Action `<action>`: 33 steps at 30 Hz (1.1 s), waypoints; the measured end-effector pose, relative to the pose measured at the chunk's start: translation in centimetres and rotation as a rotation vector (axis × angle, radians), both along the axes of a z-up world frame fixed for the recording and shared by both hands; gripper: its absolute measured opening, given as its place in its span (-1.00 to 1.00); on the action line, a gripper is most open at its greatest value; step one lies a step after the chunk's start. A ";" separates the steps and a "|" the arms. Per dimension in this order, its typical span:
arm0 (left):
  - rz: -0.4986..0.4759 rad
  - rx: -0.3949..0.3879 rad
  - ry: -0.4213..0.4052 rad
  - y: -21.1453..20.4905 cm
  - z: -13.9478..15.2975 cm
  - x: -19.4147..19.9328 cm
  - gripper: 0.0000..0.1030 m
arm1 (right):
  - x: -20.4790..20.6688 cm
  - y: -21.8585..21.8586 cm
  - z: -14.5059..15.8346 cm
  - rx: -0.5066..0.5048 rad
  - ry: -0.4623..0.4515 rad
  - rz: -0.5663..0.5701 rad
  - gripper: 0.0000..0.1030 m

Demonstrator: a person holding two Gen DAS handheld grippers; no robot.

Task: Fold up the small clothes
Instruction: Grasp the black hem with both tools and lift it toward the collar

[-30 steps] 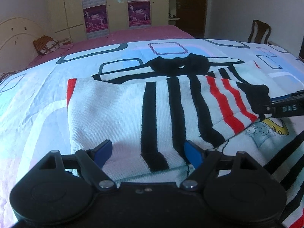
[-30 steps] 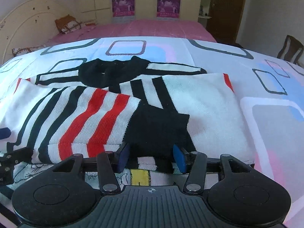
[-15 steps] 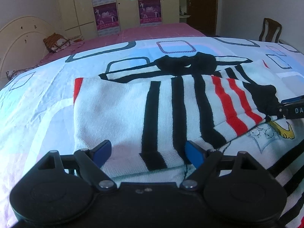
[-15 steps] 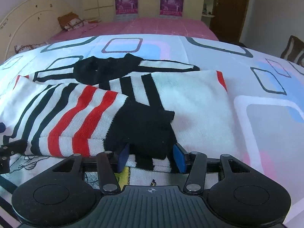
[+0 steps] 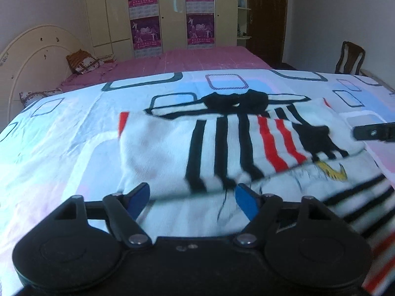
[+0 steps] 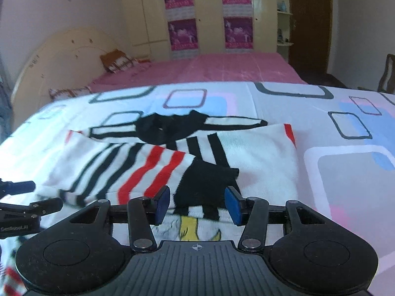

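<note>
A white knit sweater [image 5: 160, 153] with black and red stripes lies flat on the patterned bedsheet [image 5: 61, 148], black collar at the far side. Both sleeves are folded across its front, and the upper one ends in a black cuff [image 6: 205, 182]. My left gripper [image 5: 192, 199] hovers over the near hem, its jaws closing with no cloth pinched between them. My right gripper [image 6: 197, 204] hangs just short of the black cuff, jaws also closing on nothing. Each gripper's fingers [image 6: 22, 187] show at the edge of the other's view.
A pink bed [image 6: 222, 69] with a cream headboard [image 5: 32, 54] and pillows stands behind the sheet. Farther back is a wardrobe with purple posters [image 5: 145, 32]. A wooden chair [image 5: 350, 59] and a dark door stand at the right.
Both grippers have drawn back from the sweater and risen, so more of the room shows. The folded sleeves stay where they lay.
</note>
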State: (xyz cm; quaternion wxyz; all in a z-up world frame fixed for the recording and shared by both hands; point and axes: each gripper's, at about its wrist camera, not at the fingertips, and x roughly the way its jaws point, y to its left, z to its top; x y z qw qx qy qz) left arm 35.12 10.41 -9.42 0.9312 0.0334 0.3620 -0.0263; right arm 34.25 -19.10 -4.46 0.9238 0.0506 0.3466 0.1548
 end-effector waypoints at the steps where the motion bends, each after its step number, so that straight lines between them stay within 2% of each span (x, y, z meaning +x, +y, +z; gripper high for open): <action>1: -0.003 -0.001 0.011 0.6 -0.1 -1.3 0.34 | -1.0 -0.9 0.1 0.013 0.009 0.005 -0.70; 3: 0.003 -0.006 0.037 1.7 -0.4 -3.7 0.25 | -3.4 -3.3 -0.1 0.047 0.031 0.009 -0.70; 6: 0.030 -0.074 0.085 3.6 -1.1 -7.6 0.14 | -7.1 -6.8 -1.2 0.098 0.100 -0.012 -0.65; 7: 0.039 -0.095 0.112 4.2 -1.6 -8.9 0.08 | -8.3 -8.0 -1.8 0.120 0.137 -0.023 -0.48; 8: 0.048 -0.111 0.132 4.6 -2.0 -10.1 0.03 | -9.4 -9.0 -2.3 0.131 0.161 -0.029 -0.13; 9: 0.059 -0.123 0.149 4.9 -2.4 -11.1 0.00 | -10.7 -9.9 -2.9 0.132 0.175 -0.038 0.03; 10: 0.070 -0.138 0.163 5.3 -2.7 -12.2 -0.02 | -11.8 -10.7 -3.3 0.129 0.180 -0.043 0.14; 12: 0.085 -0.181 0.175 5.6 -3.1 -14.1 -0.06 | -13.8 -12.0 -4.2 0.141 0.213 -0.044 0.13; 16: 0.094 -0.279 0.186 5.5 -3.1 -16.6 -0.08 | -16.7 -14.0 -5.5 0.223 0.275 -0.053 0.13; 19: 0.094 -0.357 0.207 5.6 -3.4 -17.7 -0.29 | -18.4 -15.3 -6.6 0.324 0.324 -0.065 -0.05; 21: 0.096 -0.434 0.225 5.7 -3.9 -18.6 -0.46 | -19.4 -15.7 -7.0 0.386 0.345 -0.064 -0.11; 23: 0.098 -0.519 0.239 5.7 -4.5 -19.7 -0.52 | -20.4 -15.6 -7.3 0.431 0.366 -0.047 -0.25; 28: 0.103 -0.669 0.217 6.1 -6.1 -20.8 -0.58 | -21.3 -15.3 -8.1 0.525 0.382 -0.009 -0.30; 30: 0.148 -0.734 0.199 6.8 -6.7 -20.0 -0.71 | -20.5 -15.4 -8.5 0.582 0.395 0.004 -0.45; 31: 0.173 -0.759 0.187 6.9 -7.0 -19.5 -0.73 | -20.0 -15.3 -8.8 0.589 0.408 0.013 -0.60; 33: 0.196 -0.796 0.170 6.7 -7.4 -18.7 -0.75 | -19.0 -14.8 -8.9 0.562 0.420 0.026 -0.75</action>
